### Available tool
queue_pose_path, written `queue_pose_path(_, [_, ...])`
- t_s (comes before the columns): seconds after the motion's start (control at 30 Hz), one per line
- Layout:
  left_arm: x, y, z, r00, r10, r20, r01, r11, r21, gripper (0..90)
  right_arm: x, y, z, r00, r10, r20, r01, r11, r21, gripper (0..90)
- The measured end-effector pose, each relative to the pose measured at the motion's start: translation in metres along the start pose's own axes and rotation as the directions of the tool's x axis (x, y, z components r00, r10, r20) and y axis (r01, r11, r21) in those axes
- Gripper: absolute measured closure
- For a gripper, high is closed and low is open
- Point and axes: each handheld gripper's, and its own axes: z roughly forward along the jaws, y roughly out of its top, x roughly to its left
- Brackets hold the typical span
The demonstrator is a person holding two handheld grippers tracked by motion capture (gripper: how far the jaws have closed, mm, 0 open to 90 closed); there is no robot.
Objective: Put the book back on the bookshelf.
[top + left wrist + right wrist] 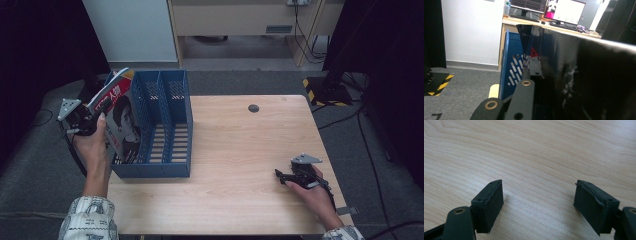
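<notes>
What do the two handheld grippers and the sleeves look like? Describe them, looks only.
The left gripper and the right gripper are both black, each topped with a grey three-cornered plate. In the right gripper view, the jaws end in blocky black pads with worn edges, on arms with brass-coloured rivets. A dark cable trails from each. The sleeves are pale with a dark printed pattern.

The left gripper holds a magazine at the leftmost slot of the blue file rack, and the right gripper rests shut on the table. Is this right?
Not quite. The right gripper is open: the right gripper view shows its jaws apart over bare wooden table, nothing between them. The rest holds: the left gripper holds the magazine at the leftmost slot of the blue file rack.
</notes>
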Motion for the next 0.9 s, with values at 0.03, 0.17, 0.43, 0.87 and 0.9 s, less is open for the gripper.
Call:
queue_pose_path(0.03, [0.0,0.0,0.0,1.0,0.0,0.0,0.0,1.0,0.0,86.1,0.0,0.0,0.0,1.0,0.0,0.0,0.0,1.0,0.0,23.5])
queue_pose_path(0.17, [0.002,-0.002,-0.002,1.0,-0.005,-0.001,0.005,1.0,-0.007,86.1,0.0,0.0,0.0,1.0,0.0,0.0,0.0,1.0,0.0,23.5])
queue_pose_path(0.43, [0.004,-0.011,-0.002,0.9999,-0.012,-0.006,0.012,0.9999,-0.005,85.7,0.0,0.0,0.0,1.0,0.0,0.0,0.0,1.0,0.0,23.5])
queue_pose_path(0.87, [0.0,-0.018,-0.005,0.9998,-0.017,0.005,0.017,0.9998,0.003,85.4,0.0,0.0,0.0,1.0,0.0,0.001,0.0,1.0,0.0,23.5])
queue_pose_path(0.9, [0.001,-0.018,-0.006,0.9999,-0.016,0.006,0.016,0.9998,0.011,85.2,0.0,0.0,0.0,1.0,0.0,0.001,0.0,1.0,0.0,23.5])
